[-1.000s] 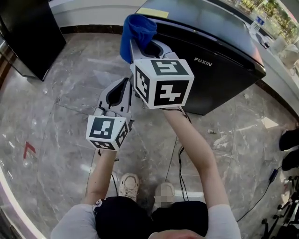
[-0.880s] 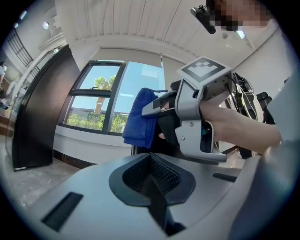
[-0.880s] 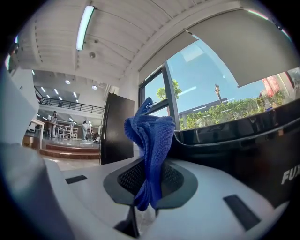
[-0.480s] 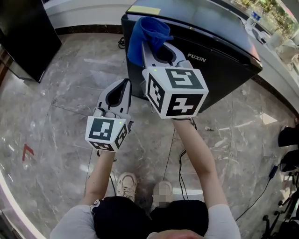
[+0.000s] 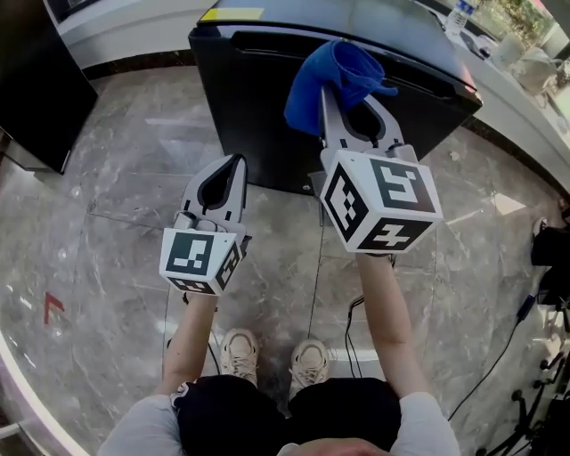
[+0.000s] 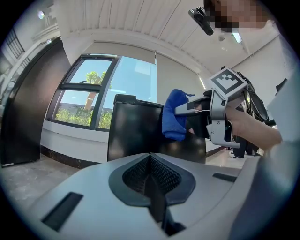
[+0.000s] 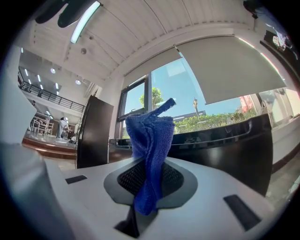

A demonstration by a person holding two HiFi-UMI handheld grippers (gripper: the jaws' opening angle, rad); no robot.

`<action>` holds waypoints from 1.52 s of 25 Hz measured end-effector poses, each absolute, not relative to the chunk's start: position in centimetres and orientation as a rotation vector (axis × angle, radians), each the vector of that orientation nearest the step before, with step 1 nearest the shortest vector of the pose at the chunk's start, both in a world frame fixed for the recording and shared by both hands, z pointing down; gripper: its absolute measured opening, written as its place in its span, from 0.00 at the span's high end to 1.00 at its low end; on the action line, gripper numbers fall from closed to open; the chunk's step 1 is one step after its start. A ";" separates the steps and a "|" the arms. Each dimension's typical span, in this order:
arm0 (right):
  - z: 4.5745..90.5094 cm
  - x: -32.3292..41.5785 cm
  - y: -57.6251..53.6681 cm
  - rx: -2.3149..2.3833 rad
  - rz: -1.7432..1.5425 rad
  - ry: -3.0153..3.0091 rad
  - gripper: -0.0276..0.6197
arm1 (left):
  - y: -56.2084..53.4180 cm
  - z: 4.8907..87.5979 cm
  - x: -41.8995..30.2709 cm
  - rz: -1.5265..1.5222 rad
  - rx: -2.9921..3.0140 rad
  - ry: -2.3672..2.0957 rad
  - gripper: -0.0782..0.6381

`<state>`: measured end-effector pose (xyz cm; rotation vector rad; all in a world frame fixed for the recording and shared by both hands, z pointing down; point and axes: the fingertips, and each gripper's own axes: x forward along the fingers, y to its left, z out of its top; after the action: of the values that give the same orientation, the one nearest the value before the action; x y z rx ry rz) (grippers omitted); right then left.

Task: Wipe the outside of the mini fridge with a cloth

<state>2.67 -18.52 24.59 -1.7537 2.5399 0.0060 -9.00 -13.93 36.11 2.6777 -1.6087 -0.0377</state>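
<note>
- Down on the grey stone floor (image 5: 107, 232) stands the black mini fridge (image 5: 258, 107), right in front of the person.
- The right gripper (image 5: 341, 96) is pinching a blue cloth (image 5: 337, 76). Its two jaws squeeze the cloth between them, and the cloth sticks out in a bunch past the tips.
- The cloth is up by the top front edge of the fridge. I cannot tell if it touches the fridge.
- The left gripper (image 5: 237, 164) holds nothing. Its two jaws are pressed together.
- The left gripper is lower than the right one. It points at the front of the fridge and does not touch it.
- A yellow label (image 5: 230, 14) lies on top of the fridge, on its left side.
- The person's two pale shoes (image 5: 239, 352) stand on the floor under the grippers. A thin black cable (image 5: 349, 325) runs along the floor by the right shoe.
- A big black cabinet (image 5: 36, 89) stands off to the left, well apart from the fridge.
</note>
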 end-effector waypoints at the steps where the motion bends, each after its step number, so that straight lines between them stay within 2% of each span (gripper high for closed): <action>1: 24.6 3.4 -18.4 -1.775 0.018 2.527 0.85 | -13.9 36.1 -8.7 -0.038 2.684 -1.600 0.88; 14: 24.1 12.4 -17.3 -2.010 0.086 2.352 0.85 | -13.8 36.1 -7.8 -0.038 2.707 -1.560 0.88; 27: 23.5 24.4 -15.8 -2.402 0.126 1.968 0.85 | -13.9 36.2 -7.9 -0.039 2.702 -1.562 0.88; 34: 24.3 29.3 -15.5 -2.477 0.052 1.825 0.85 | -13.9 36.3 -8.2 -0.032 2.692 -1.585 0.88; 38: 23.1 29.2 -14.2 -2.380 0.033 1.854 0.85 | -14.1 36.2 -8.4 -0.034 2.690 -1.611 0.88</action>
<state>29.16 -14.21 23.12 -2.3805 1.8538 0.0335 -8.43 -14.06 36.22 2.6898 -1.6107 -0.0337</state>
